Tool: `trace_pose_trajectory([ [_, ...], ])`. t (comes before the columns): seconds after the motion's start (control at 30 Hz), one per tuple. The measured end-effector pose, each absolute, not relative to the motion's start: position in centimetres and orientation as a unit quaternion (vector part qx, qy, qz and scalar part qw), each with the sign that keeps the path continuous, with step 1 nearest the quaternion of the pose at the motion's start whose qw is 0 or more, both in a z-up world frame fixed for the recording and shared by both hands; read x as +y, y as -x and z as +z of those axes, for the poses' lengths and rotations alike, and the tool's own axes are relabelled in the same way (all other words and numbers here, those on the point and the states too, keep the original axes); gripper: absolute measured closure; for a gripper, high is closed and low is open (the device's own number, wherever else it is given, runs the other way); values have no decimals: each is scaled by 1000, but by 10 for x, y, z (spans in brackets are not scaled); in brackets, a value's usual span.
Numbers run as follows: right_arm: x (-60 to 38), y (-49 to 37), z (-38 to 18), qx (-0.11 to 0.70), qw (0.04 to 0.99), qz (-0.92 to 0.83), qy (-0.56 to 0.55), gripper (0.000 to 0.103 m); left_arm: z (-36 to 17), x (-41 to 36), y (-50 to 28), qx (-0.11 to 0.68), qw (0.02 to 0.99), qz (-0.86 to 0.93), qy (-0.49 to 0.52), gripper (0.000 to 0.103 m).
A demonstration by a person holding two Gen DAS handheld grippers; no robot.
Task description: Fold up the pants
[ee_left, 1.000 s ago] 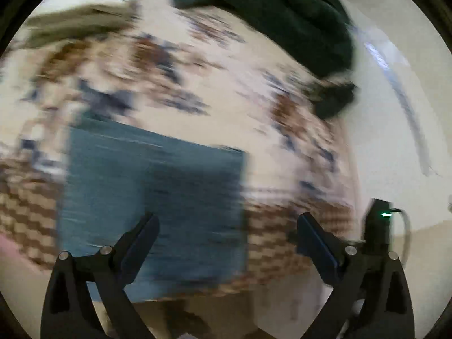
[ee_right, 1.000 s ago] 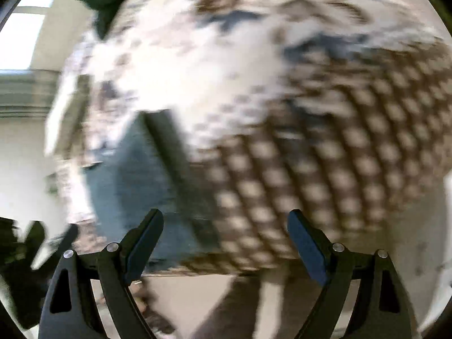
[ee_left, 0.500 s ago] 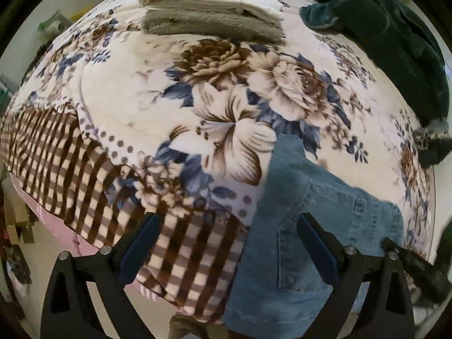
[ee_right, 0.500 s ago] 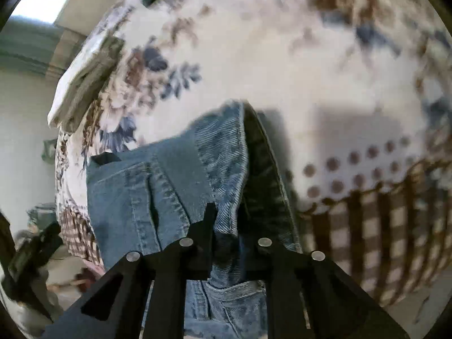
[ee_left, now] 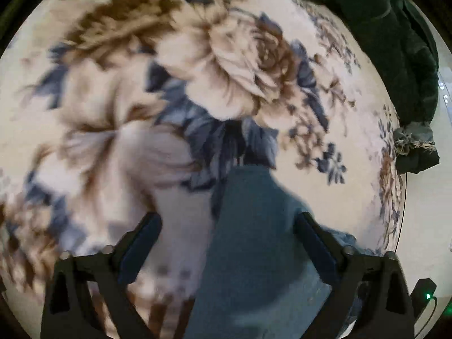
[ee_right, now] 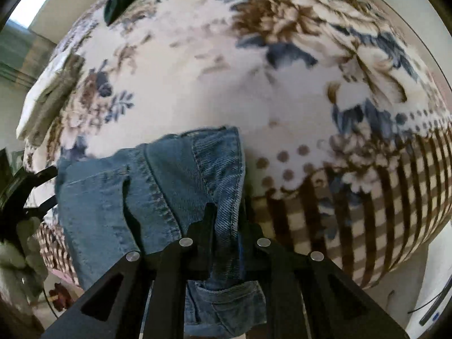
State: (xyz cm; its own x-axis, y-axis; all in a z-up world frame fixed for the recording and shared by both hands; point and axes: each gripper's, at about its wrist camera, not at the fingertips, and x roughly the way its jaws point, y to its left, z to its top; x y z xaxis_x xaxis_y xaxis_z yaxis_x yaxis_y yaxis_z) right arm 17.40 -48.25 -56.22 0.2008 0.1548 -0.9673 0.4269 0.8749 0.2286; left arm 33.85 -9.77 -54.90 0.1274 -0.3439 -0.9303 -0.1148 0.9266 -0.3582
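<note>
Since the earlier frames the left claw (ee_left: 227,243) has dropped close over the jeans (ee_left: 254,254) and its jaws have just been closing, though they stand apart with the denim's edge between them, not pinched. At 6 o'clock in its own view, the right claw (ee_right: 226,220) is clamped on a fold of the jeans (ee_right: 158,186). They lie on the flowered blanket (ee_right: 183,84), with dark green clothes (ee_left: 395,42) at 1 o'clock in the left view.
</note>
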Motion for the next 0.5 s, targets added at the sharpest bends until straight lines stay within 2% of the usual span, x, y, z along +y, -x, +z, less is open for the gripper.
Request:
trace_pose_trajectory([
  [0.03,-484,-175,-565,626,738,-94,-234,90,-557,-97,-344,653,730,-88,180,88],
  [0.2,-484,-180,-577,638,725,-93,-243,88,-571,-71,-359,648,722,-84,227,91],
  [0.3,-491,-182,-583,651,700,-64,-284,69,-571,-43,-362,649,693,-75,304,88],
  [0.33,-494,-180,-582,645,697,-45,-310,66,-564,-37,-361,650,692,-74,305,82],
  [0.37,-499,-174,-576,635,699,-30,-327,63,-553,-34,-357,646,698,-78,298,71],
  [0.4,-502,-170,-570,630,703,-26,-330,51,-545,-34,-353,643,704,-83,290,63],
  [0.43,-505,-163,-566,625,705,-23,-335,38,-534,-35,-347,638,712,-92,277,39],
  [0.47,-506,-158,-568,627,701,-22,-339,33,-524,-37,-338,634,719,-101,266,20],
  [0.5,-507,-153,-575,639,687,-26,-345,31,-519,-38,-331,631,722,-109,263,19],
])
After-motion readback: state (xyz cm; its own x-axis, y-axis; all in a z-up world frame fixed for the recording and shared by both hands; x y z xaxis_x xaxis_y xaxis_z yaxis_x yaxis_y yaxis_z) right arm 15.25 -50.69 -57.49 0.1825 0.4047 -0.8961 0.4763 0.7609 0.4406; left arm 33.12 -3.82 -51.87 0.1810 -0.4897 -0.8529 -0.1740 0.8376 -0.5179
